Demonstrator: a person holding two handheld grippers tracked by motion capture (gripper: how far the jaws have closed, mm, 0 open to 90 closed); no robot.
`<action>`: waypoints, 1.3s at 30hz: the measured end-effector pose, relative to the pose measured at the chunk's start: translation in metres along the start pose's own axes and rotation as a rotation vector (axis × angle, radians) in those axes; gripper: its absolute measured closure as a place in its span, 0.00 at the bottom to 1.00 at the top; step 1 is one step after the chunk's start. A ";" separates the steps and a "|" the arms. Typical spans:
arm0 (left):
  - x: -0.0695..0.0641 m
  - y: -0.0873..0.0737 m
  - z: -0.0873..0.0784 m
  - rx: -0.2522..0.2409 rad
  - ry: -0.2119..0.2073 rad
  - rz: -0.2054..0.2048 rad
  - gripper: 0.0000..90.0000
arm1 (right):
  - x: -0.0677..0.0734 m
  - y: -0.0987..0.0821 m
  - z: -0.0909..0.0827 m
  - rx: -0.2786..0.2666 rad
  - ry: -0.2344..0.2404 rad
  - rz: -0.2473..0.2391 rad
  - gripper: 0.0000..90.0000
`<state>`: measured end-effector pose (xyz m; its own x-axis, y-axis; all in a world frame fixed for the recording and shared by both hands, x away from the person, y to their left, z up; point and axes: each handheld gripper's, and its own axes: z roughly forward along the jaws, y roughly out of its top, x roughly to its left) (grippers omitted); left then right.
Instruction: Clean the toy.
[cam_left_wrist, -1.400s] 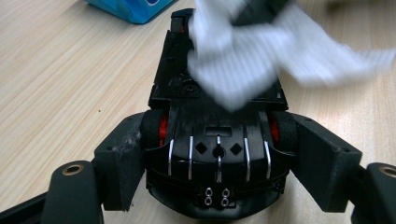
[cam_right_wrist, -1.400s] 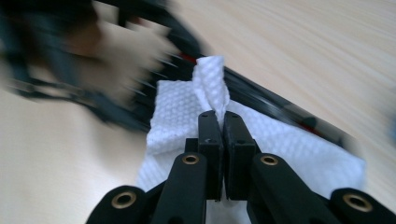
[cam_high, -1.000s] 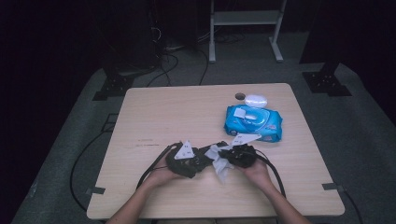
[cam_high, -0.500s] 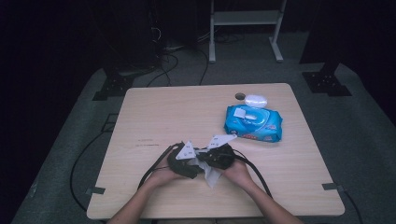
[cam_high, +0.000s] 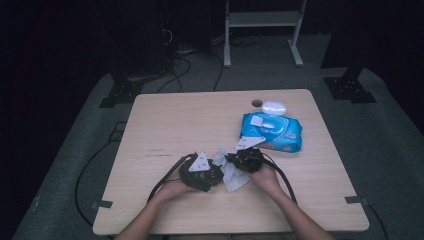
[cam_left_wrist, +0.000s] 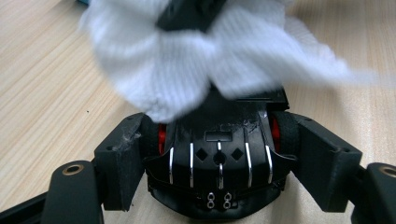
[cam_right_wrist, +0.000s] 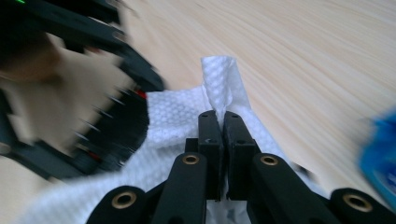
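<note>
White wipe (cam_high: 232, 174) was observed on the counter (cam_high: 165, 125) between both grippers in the high view. A black toy car (cam_left_wrist: 219, 158) was found clamped in the left gripper (cam_left_wrist: 219, 154). The wipe was found pinched by the closed right gripper (cam_right_wrist: 223, 123).

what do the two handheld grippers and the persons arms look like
Both are black. The left gripper and right gripper each carry a grey three-cornered plate on top with small dark markings, and a black cable trails from each toward the table's near edge. Up close, the fingers are blocky black pads on black link arms with brass-coloured pivot bushings. The forearms are bare, no sleeves in view.
</note>
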<state>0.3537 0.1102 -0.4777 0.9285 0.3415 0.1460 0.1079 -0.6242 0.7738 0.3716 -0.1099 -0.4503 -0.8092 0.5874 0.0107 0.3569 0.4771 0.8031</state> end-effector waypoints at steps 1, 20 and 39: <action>0.000 0.000 0.000 0.000 0.001 0.001 0.27 | 0.005 0.002 0.004 -0.011 0.035 -0.003 0.96; 0.002 0.000 -0.001 0.002 -0.004 0.005 0.27 | -0.026 -0.035 -0.039 0.049 -0.067 0.054 0.96; 0.001 0.001 -0.001 0.021 0.001 0.051 0.27 | -0.032 -0.026 -0.037 0.046 -0.079 0.042 0.96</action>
<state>0.3546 0.1106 -0.4766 0.9326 0.3095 0.1857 0.0675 -0.6552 0.7525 0.3712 -0.1654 -0.4501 -0.7545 0.6562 -0.0046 0.4122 0.4793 0.7748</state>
